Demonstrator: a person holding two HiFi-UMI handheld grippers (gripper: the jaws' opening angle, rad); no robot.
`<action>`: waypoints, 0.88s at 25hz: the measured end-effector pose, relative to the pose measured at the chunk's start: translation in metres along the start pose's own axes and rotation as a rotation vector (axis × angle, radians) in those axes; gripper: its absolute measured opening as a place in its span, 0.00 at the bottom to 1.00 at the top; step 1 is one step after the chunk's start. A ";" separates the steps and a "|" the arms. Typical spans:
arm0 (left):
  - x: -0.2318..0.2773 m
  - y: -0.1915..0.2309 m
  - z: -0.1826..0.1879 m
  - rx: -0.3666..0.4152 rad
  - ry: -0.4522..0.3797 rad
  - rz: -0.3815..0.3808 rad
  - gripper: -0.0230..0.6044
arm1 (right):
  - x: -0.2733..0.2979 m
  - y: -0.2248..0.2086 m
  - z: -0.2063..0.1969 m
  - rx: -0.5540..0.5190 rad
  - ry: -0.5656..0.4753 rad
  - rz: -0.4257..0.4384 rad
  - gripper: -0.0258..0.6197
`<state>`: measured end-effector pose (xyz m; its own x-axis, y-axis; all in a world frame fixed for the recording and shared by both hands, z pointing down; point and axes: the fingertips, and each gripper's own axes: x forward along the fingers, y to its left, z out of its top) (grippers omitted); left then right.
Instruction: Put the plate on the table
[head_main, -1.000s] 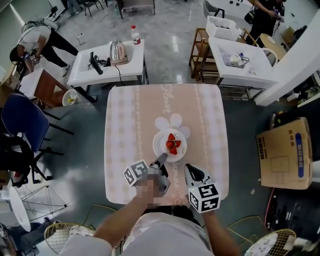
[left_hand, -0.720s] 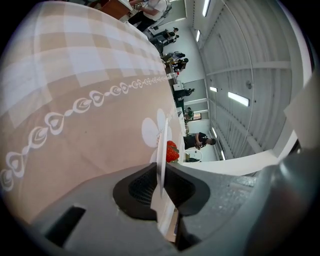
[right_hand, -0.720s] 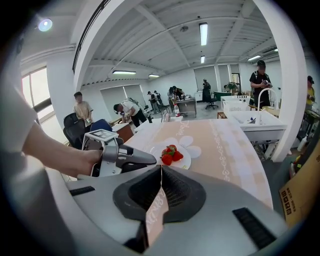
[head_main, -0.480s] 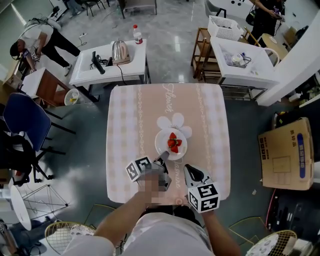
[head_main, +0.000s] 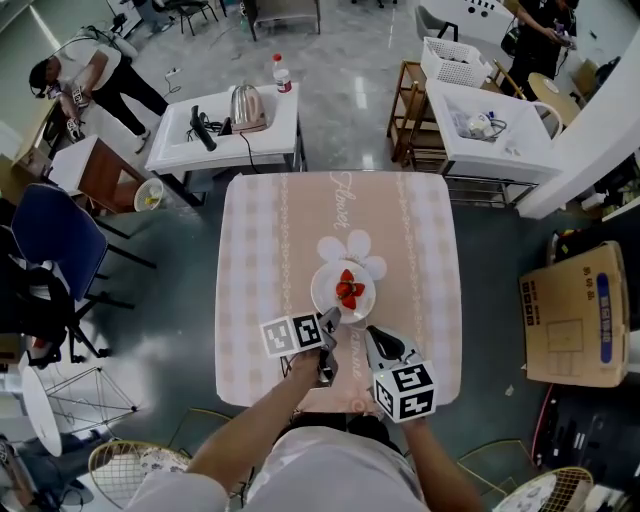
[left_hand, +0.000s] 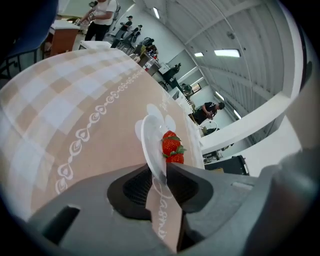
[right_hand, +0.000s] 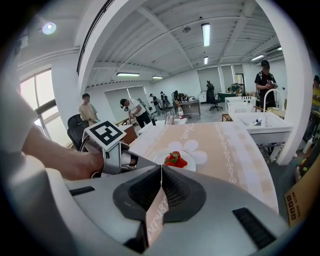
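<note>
A white plate (head_main: 322, 290) with strawberries (head_main: 347, 291) lies flat on the pink checked table (head_main: 270, 250), just below its white flower print. My left gripper (head_main: 328, 318) sits at the plate's near-left rim. In the left gripper view the plate's rim (left_hand: 150, 140) stands between the jaws of the left gripper (left_hand: 160, 175), which are opening, and tablecloth shows through the gap. My right gripper (head_main: 372, 335) hovers just right of it near the table's front edge, shut and empty. In the right gripper view the plate (right_hand: 189, 166) lies ahead of the right gripper (right_hand: 161, 169).
A white side table with a kettle (head_main: 246, 108) and a bottle (head_main: 282, 72) stands behind the table. Another white table and a basket (head_main: 455, 60) are at the back right. A blue chair (head_main: 50, 240) is at the left, a cardboard box (head_main: 575, 315) at the right. People stand further back.
My left gripper has shifted a little to the right, closer to the right gripper. The plate stays in place by the flower print. The right gripper has hardly moved.
</note>
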<state>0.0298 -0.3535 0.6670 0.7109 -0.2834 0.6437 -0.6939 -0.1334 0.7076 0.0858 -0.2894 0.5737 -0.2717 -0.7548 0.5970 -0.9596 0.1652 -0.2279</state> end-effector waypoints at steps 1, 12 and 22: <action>0.000 0.000 -0.001 0.022 0.008 0.012 0.17 | 0.000 0.000 0.001 0.001 0.000 0.001 0.05; -0.004 0.014 -0.013 0.131 0.079 0.119 0.26 | -0.001 -0.002 0.006 -0.012 -0.010 0.017 0.05; -0.025 0.008 -0.013 0.167 0.033 0.116 0.26 | -0.006 0.009 0.011 -0.023 -0.026 0.050 0.05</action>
<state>0.0082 -0.3347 0.6602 0.6265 -0.2749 0.7293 -0.7788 -0.2585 0.5715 0.0798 -0.2902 0.5600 -0.3180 -0.7616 0.5647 -0.9462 0.2178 -0.2391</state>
